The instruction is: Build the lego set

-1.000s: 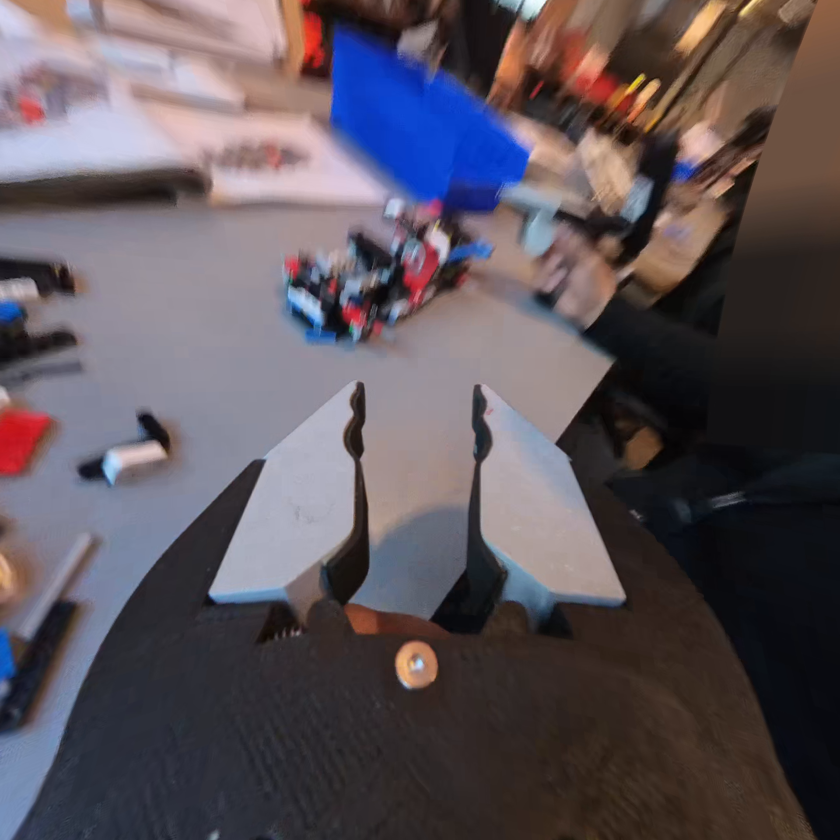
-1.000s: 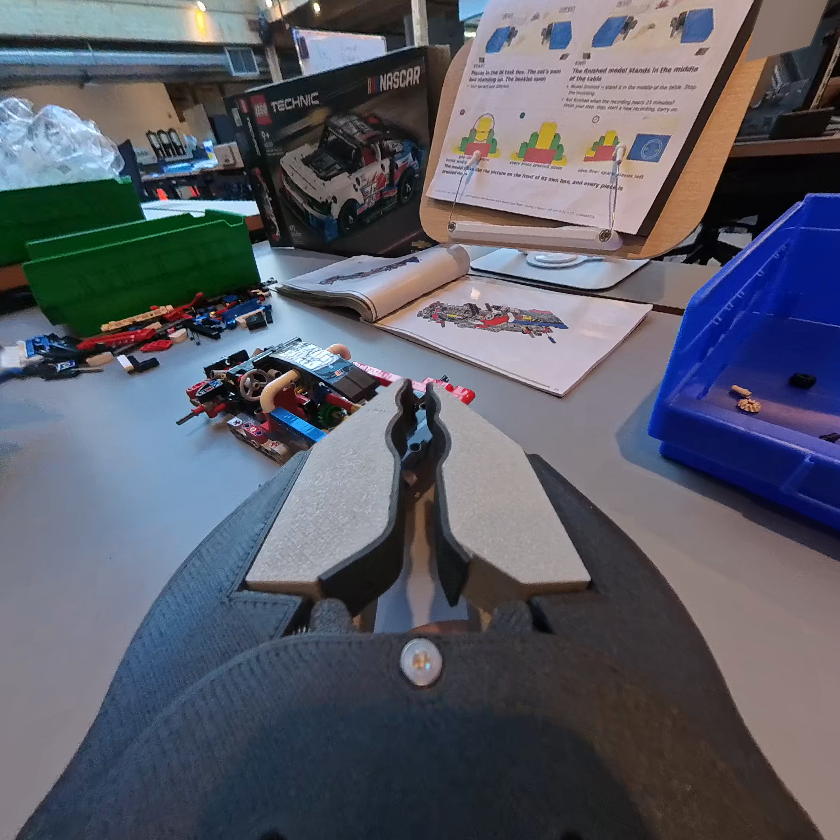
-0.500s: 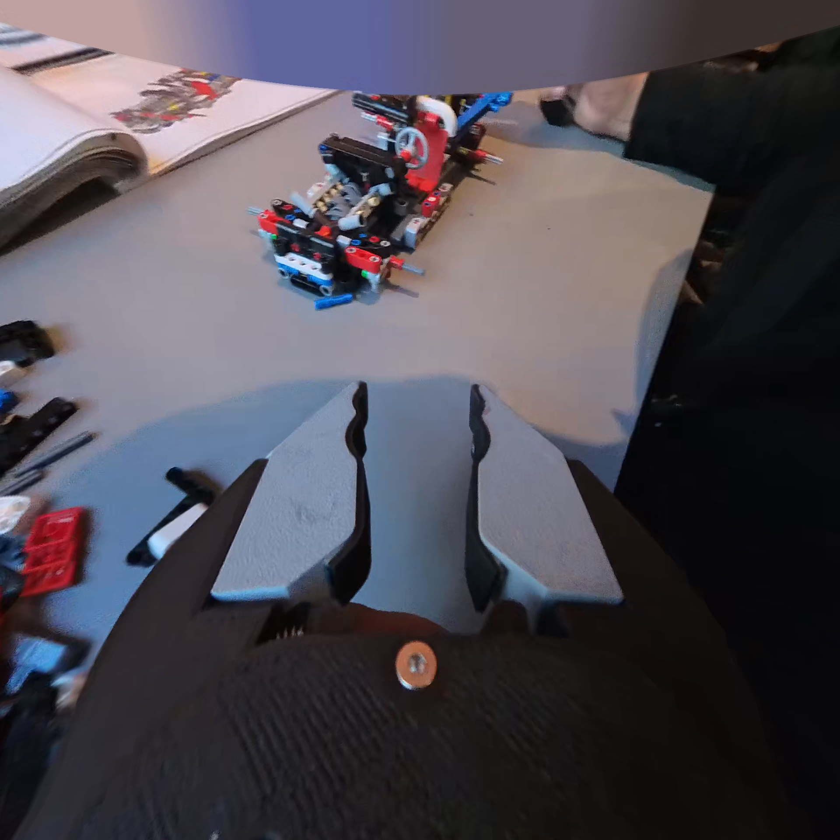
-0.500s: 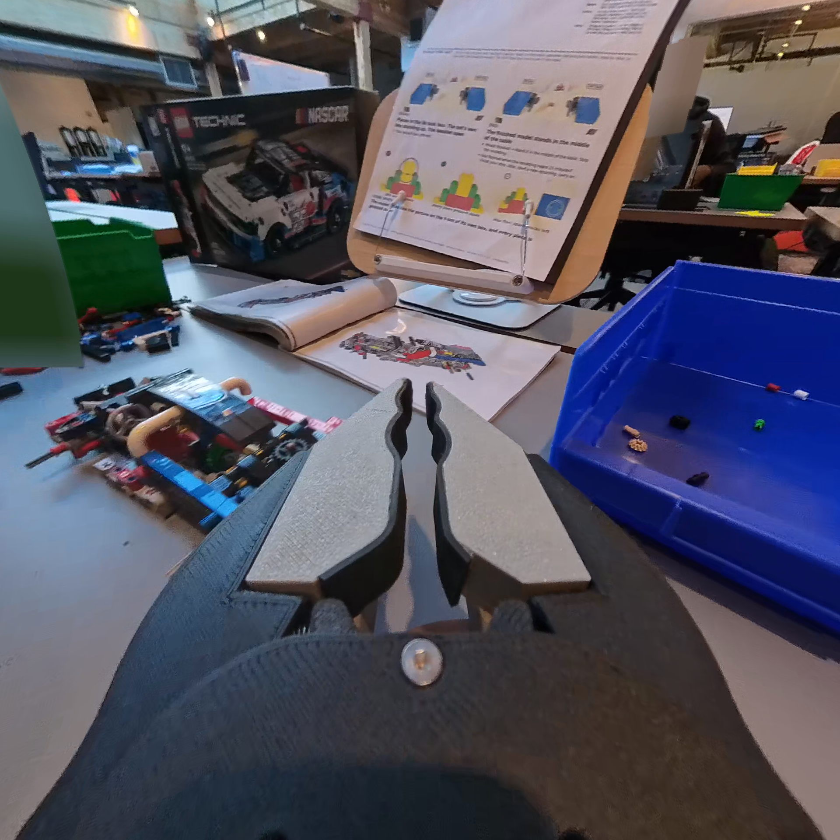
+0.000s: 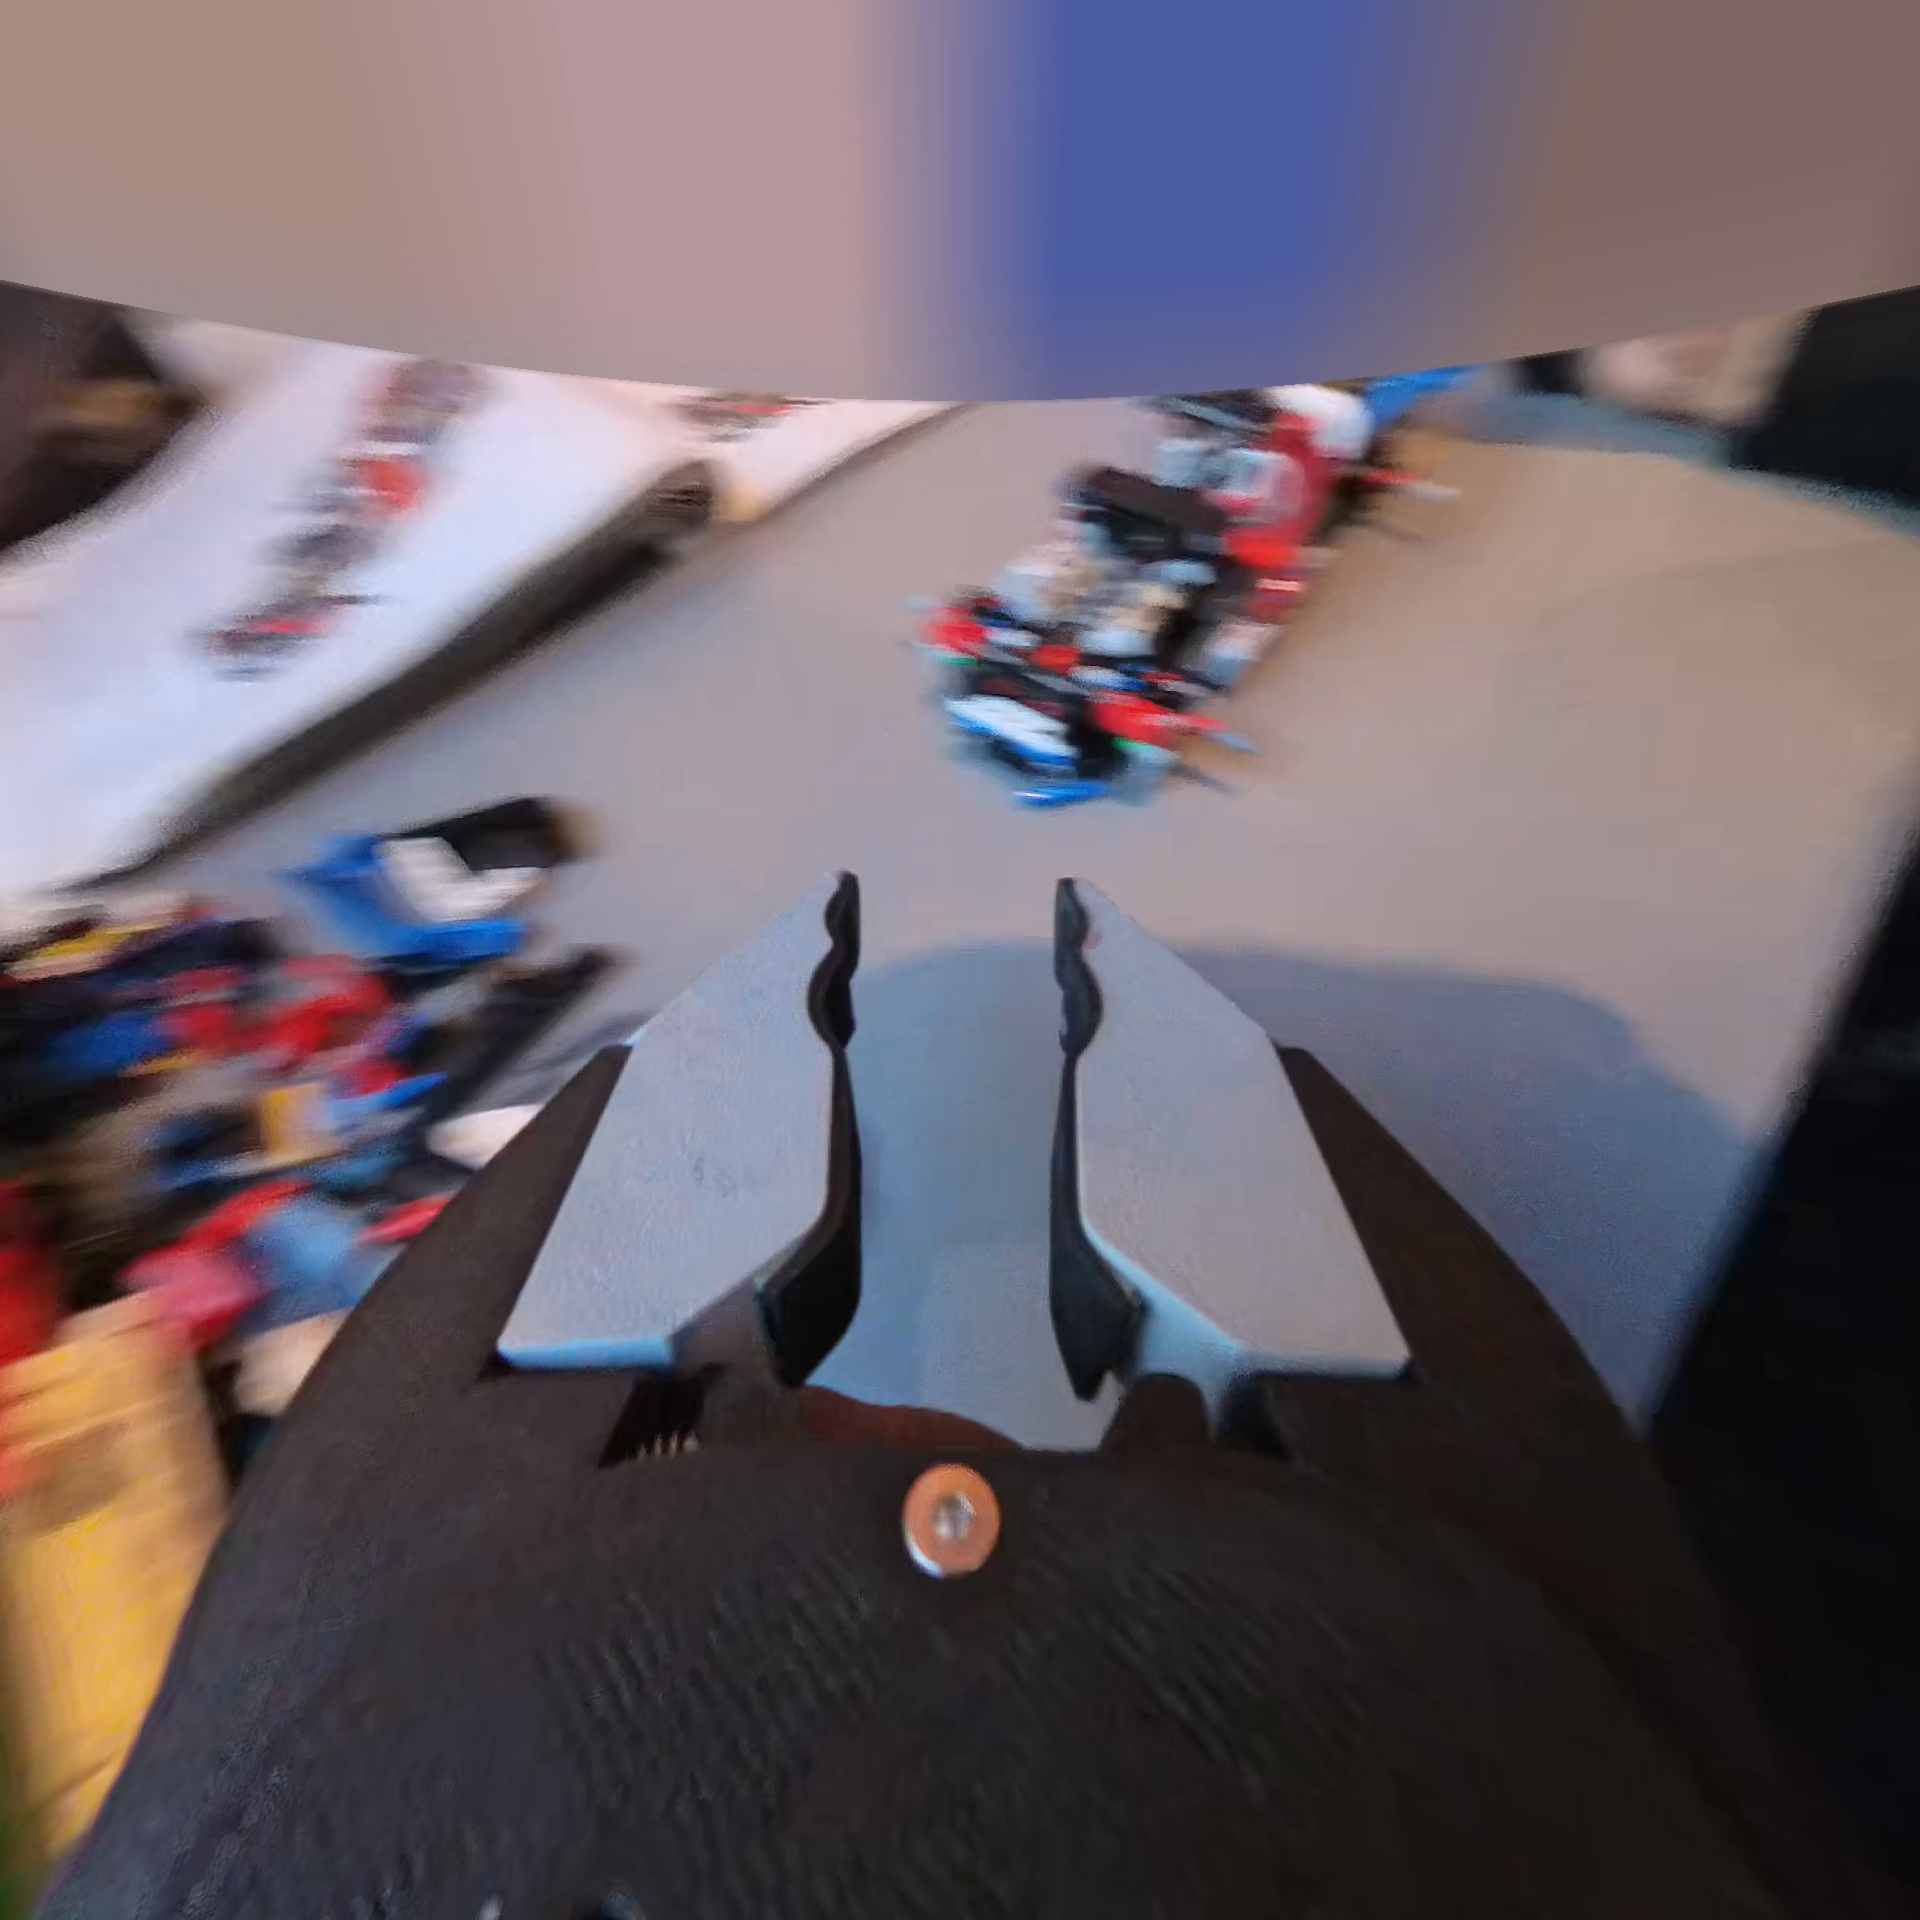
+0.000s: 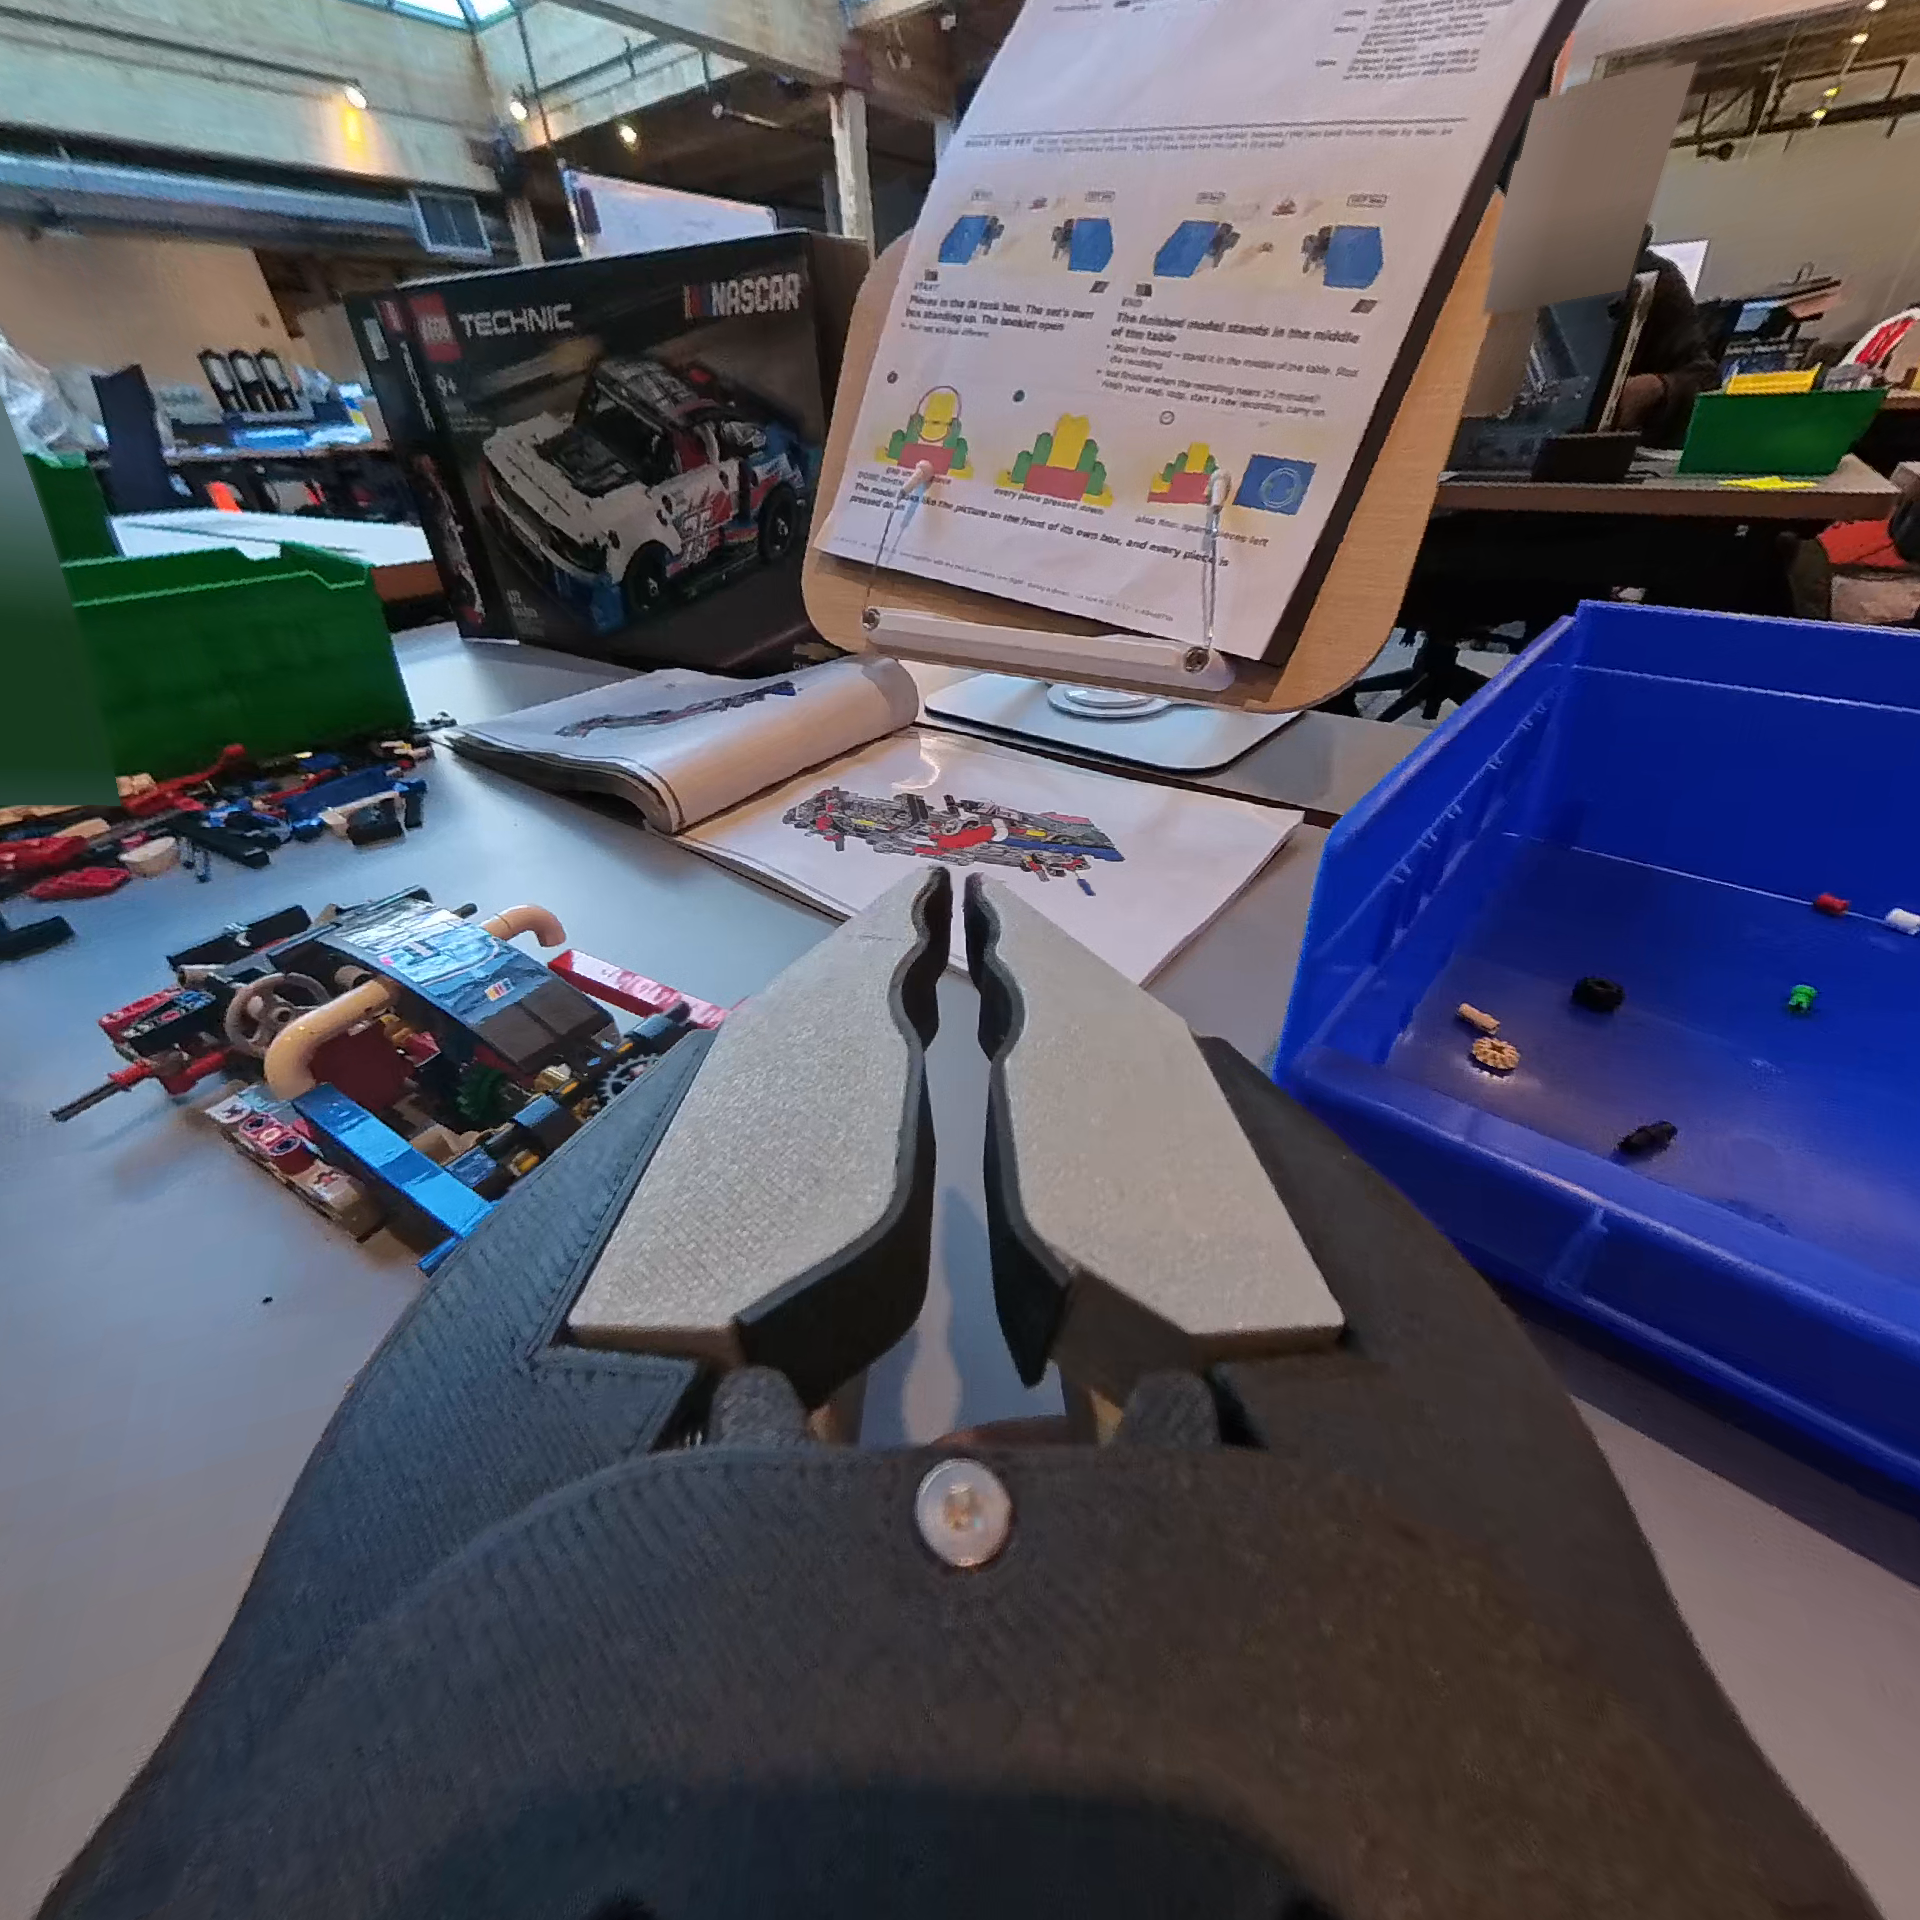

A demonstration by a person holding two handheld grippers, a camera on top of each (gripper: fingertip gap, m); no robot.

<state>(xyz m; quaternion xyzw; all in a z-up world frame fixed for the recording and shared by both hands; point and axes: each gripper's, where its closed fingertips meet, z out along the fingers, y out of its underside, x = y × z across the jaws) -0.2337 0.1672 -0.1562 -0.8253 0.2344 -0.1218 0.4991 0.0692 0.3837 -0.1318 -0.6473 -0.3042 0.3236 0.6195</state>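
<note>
- Lego car build is lying on the grey surface, left of and just beyond the right hand-held gripper, whose jaws are nearly meeting at the tips with only a thin slit and nothing between them.
- It is showing as a low, half-finished chassis: a dark stickered panel on top, a tan curved pipe, a small steering wheel, blue beams along the near edge, red parts and exposed gears.
- Left hand-held gripper is hovering released, its jaws apart and empty, over bare surface; the same build is sitting ahead and to the right, heavily blurred.
- Loose pieces in red, blue, black and tan are spreading beyond the build, near a green bin.
- An open instruction booklet is lying just ahead of the right fingertips.
- A blue bin is standing to the right, holding a few small pieces, well apart from each other.
- Behind the booklet, a sheet on a wooden stand and the set's box are standing upright.
</note>
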